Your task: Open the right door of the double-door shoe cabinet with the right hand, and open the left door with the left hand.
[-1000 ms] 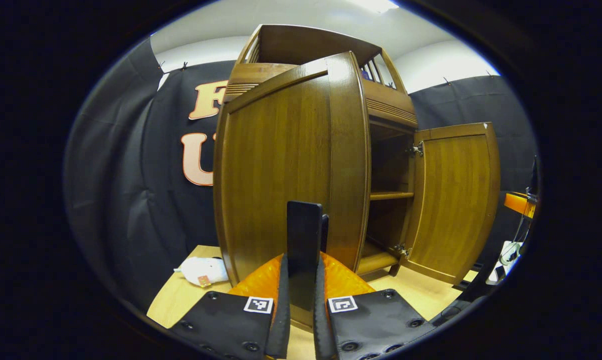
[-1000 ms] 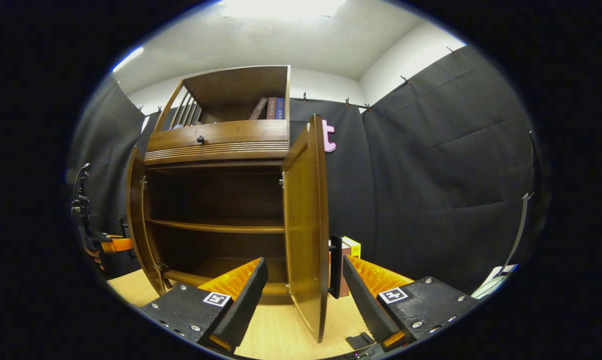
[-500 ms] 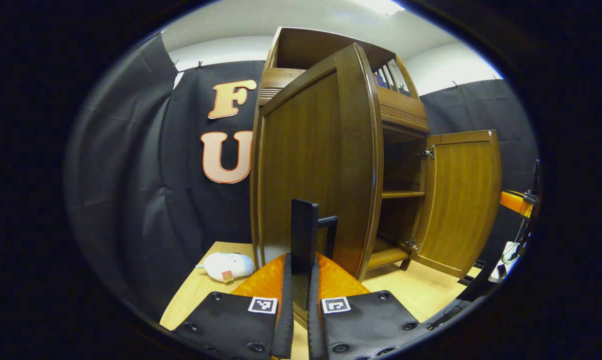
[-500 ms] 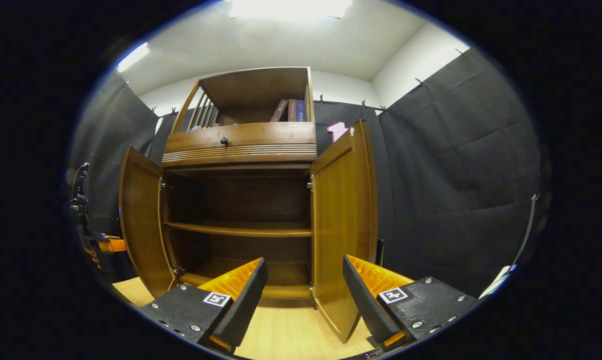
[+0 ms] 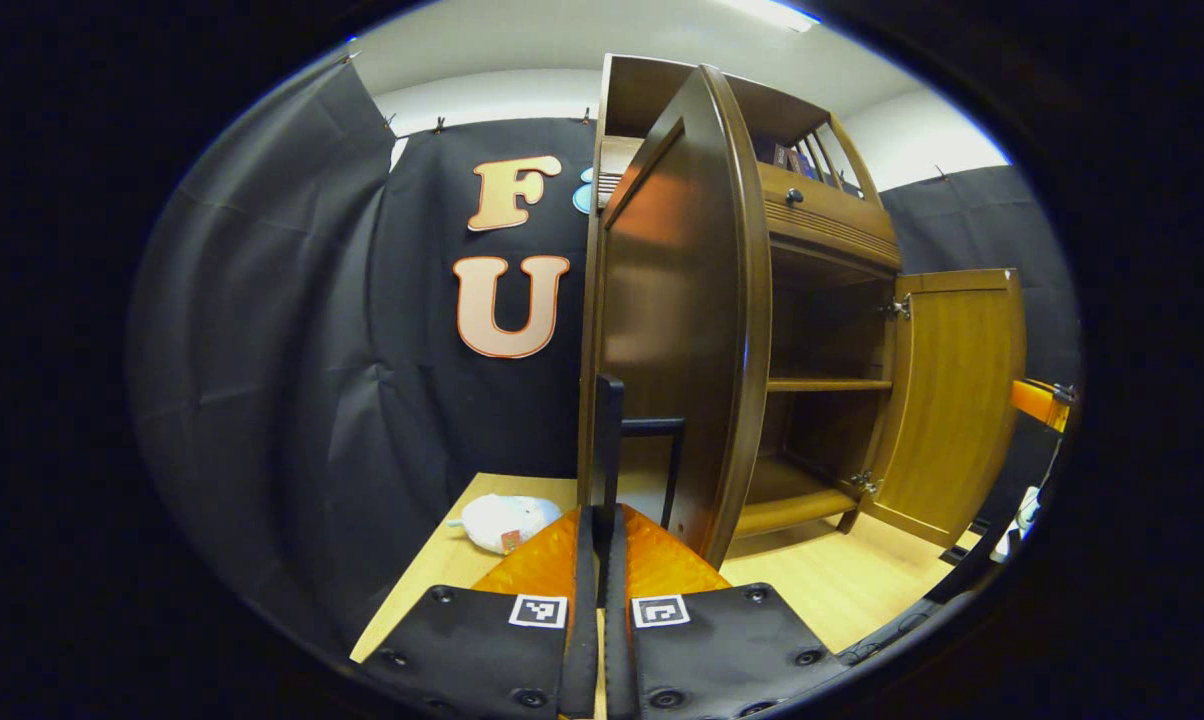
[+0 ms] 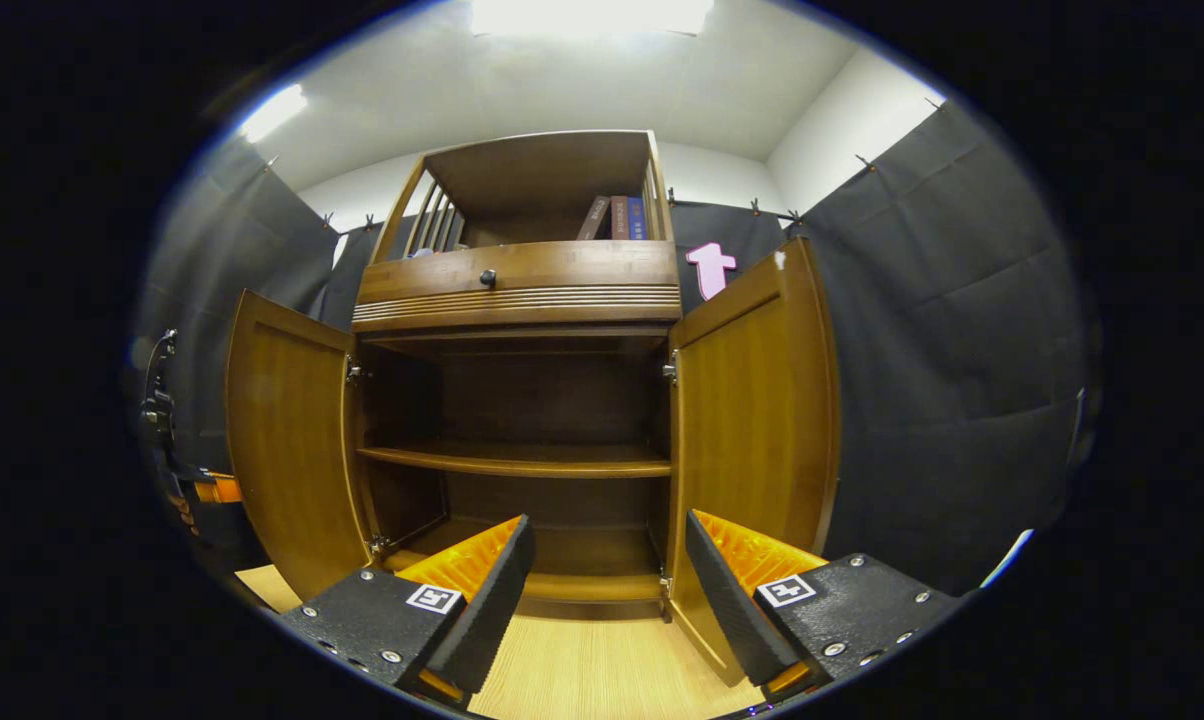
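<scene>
1. In the left gripper view, one white soft toy (image 5: 502, 521) lies on the floor (image 5: 842, 590) beside the cabinet (image 5: 822, 215).
2. Your left gripper (image 5: 602, 530) is clamped on the handle (image 5: 610, 440) of the left door (image 5: 677, 310), which stands swung out.
3. In the right gripper view, two doors stand open: left door (image 6: 282, 440), right door (image 6: 752, 400).
4. One shelf (image 6: 512, 460) crosses the inside; three books (image 6: 614, 217) stand on top.
5. Your right gripper (image 6: 607, 555) has its fingers apart, holding nothing.
</scene>
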